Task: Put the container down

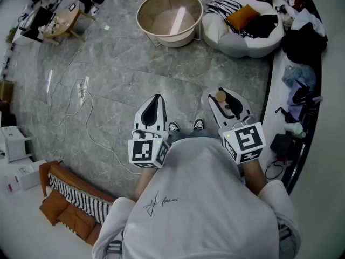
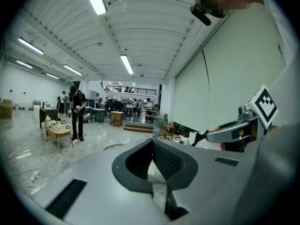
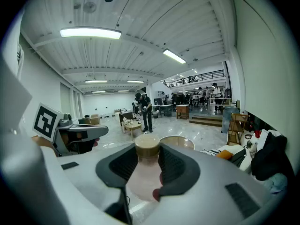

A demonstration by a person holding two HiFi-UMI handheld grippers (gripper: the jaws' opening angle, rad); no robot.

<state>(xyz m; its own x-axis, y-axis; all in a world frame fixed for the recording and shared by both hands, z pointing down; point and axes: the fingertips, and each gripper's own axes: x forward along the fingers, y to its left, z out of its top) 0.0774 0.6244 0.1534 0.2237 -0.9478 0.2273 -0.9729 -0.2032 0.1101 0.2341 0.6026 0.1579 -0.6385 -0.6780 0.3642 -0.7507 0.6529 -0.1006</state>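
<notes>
- Two grippers are held level in front of the person's chest. The right gripper (image 1: 228, 99) has its fingers spread wide and pressed on the container (image 3: 145, 170). The left gripper (image 1: 157, 99) has its fingers drawn together, with nothing held that I can see.
- The container is a pale translucent bottle with a tan lid. It lies along the right fingers with the lid toward the tips, high above the floor (image 1: 118, 63).
- Step in hand, as I judge it: carry it down to a surface. Keep the grip firm until the container bears on something, and only then spread the fingers. Held lengthwise like this, it will likely need a wrist turn to stand on its base. Laid on its side it could roll.
- The person's shoes (image 1: 173, 127) are directly below, so set down ahead of them rather than between them.
- Left of the feet, a white cable (image 1: 82, 89) trails across the floor. Avoid that patch.
- On the right, the white counter (image 1: 277, 90) is near the right gripper, but its top is cluttered with clothes and dark gear and its edge is close.
- Ahead, the open grey floor gives the most room.
- Farther on are a round tub (image 1: 171, 38) and a white cushioned seat (image 1: 237, 42) piled with fabric.
</notes>
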